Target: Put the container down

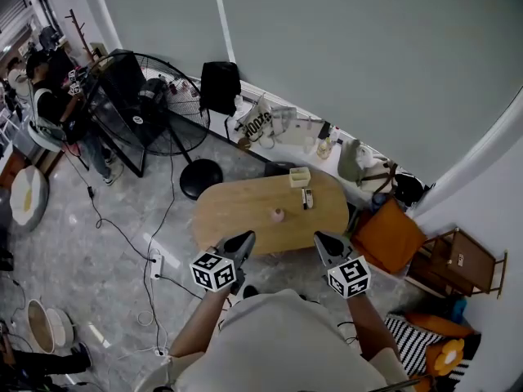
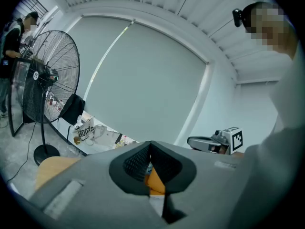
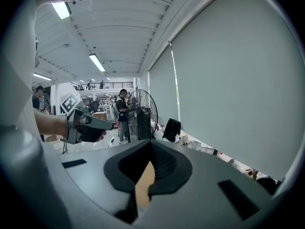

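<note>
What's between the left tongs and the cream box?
A small pinkish object on the table, between left tongs and cream box, seen in head view.

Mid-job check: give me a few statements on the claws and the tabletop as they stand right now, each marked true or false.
1. Both the left claw and the right claw are shut and hold nothing. True.
2. The cream container stands on the floor beside the fan. False: it stands on the wooden table, near its far edge.
3. The right claw is touching the container. False: both claws are at the table's near edge, well apart from it.
4. A small pinkish object sits on the table, nearer the person than the container. True.
</note>
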Available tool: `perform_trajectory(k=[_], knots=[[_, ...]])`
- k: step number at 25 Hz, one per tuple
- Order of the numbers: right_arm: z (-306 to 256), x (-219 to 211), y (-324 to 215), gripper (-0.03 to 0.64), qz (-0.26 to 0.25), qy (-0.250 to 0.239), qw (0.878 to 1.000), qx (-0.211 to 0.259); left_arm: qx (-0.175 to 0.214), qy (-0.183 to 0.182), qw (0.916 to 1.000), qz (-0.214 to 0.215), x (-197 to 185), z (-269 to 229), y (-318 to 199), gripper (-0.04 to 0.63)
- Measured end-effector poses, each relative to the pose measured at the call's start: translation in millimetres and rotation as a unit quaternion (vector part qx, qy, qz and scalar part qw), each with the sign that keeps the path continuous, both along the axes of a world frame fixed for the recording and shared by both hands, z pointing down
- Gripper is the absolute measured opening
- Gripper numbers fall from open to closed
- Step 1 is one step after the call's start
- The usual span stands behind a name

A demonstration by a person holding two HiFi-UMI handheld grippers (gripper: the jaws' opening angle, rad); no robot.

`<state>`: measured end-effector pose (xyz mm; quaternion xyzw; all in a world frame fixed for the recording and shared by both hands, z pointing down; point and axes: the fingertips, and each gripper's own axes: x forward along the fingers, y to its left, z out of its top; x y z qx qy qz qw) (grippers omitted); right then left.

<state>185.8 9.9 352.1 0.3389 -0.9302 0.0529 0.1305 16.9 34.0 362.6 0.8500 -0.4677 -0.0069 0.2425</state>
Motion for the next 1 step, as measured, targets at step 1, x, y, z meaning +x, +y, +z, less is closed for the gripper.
perform_trajectory(k=[1], knots=[[0.5, 1.3, 0.8, 0.003, 0.001, -0.001, 1.000, 0.000, 0.000, 0.000, 1.0000, 0.000, 0.8, 0.2, 0.8, 0.020]])
